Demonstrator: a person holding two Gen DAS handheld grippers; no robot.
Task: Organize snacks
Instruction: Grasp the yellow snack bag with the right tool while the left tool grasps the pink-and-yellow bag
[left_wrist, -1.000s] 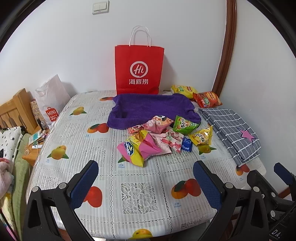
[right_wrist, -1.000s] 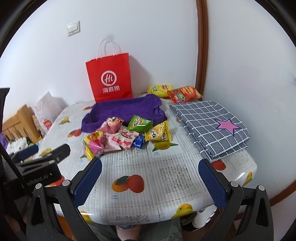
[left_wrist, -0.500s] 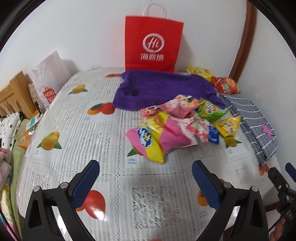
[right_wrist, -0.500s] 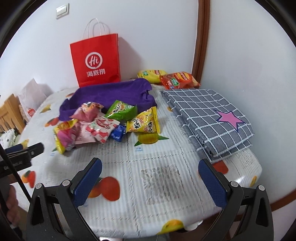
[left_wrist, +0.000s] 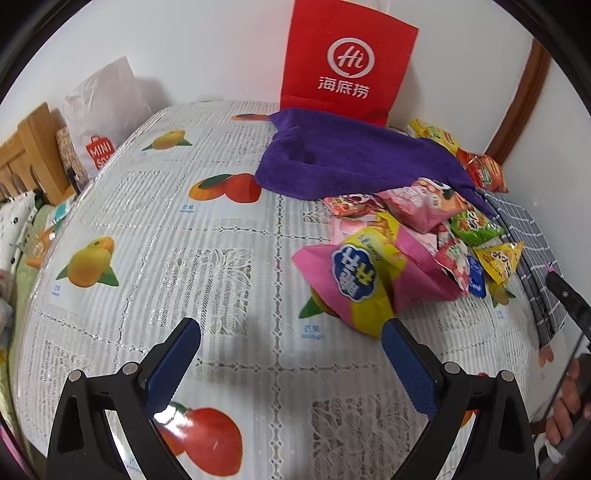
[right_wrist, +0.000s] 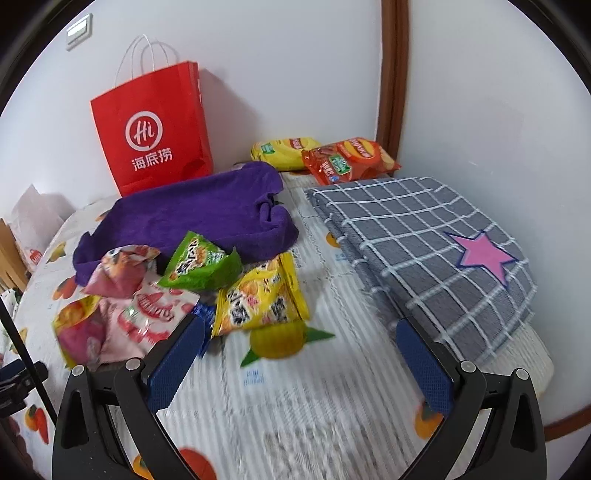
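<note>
— Between the wide-spread fingers of the left gripper (left_wrist: 291, 349), what is seen?
— Bare tablecloth (left_wrist: 207, 229); the pink-and-yellow snack bag (left_wrist: 360, 282) is found just beyond its right fingertip.
— And the right gripper (right_wrist: 301, 345)?
— Spread wide too; the yellow snack packet (right_wrist: 260, 301) is seen just ahead, nearer its left finger.

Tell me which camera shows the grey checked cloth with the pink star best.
The right wrist view: the grey checked cloth lies there whole, folded, pink star visible. The left wrist view catches only a dark strip of it at the far right edge.
</note>
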